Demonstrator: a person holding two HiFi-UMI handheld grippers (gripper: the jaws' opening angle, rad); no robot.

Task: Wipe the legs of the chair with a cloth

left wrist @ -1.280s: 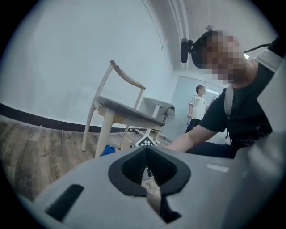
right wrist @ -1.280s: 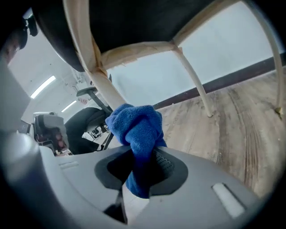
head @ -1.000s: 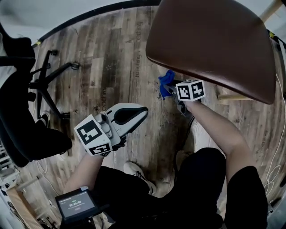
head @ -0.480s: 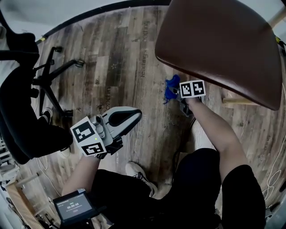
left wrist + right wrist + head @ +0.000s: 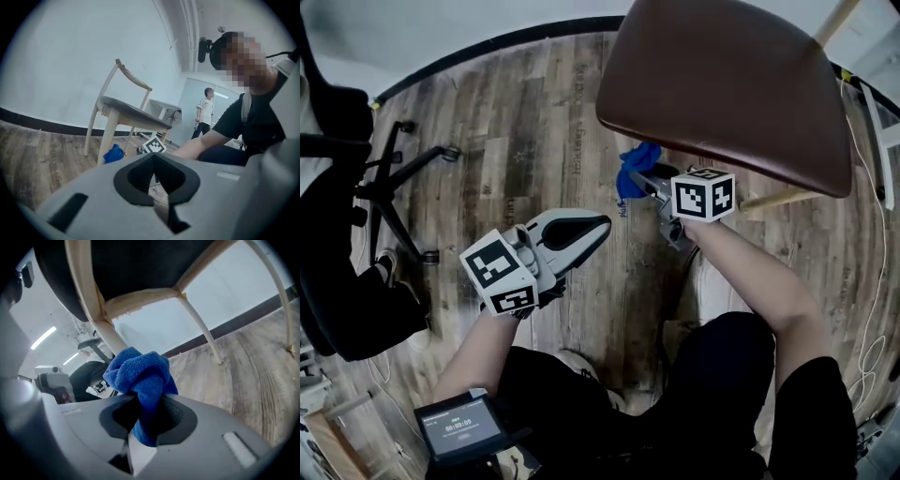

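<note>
The chair has a brown seat (image 5: pixel 731 84) and pale wooden legs. In the right gripper view its front leg (image 5: pixel 89 291) rises just left of a bunched blue cloth (image 5: pixel 140 376); whether they touch I cannot tell. My right gripper (image 5: pixel 145 404) is shut on that cloth. From the head view, the cloth (image 5: pixel 636 169) sticks out of the right gripper (image 5: pixel 649 184) under the seat's front edge. My left gripper (image 5: pixel 592 228) hangs lower left over the floor, shut and empty. In the left gripper view, that gripper (image 5: pixel 157 161) faces the chair (image 5: pixel 126 112) and cloth (image 5: pixel 113 153).
A black office chair (image 5: pixel 394 178) with a star base stands at the left, beside a dark-clothed seated person (image 5: pixel 337 272). Cables (image 5: pixel 867 281) trail on the wood floor at the right. Another person (image 5: pixel 204 110) stands far behind the chair. A small screen (image 5: pixel 459 431) sits near my lap.
The head view has shifted. The right gripper, still shut on the cloth, has moved slightly under the seat's front edge. The left gripper stays about where it was.
</note>
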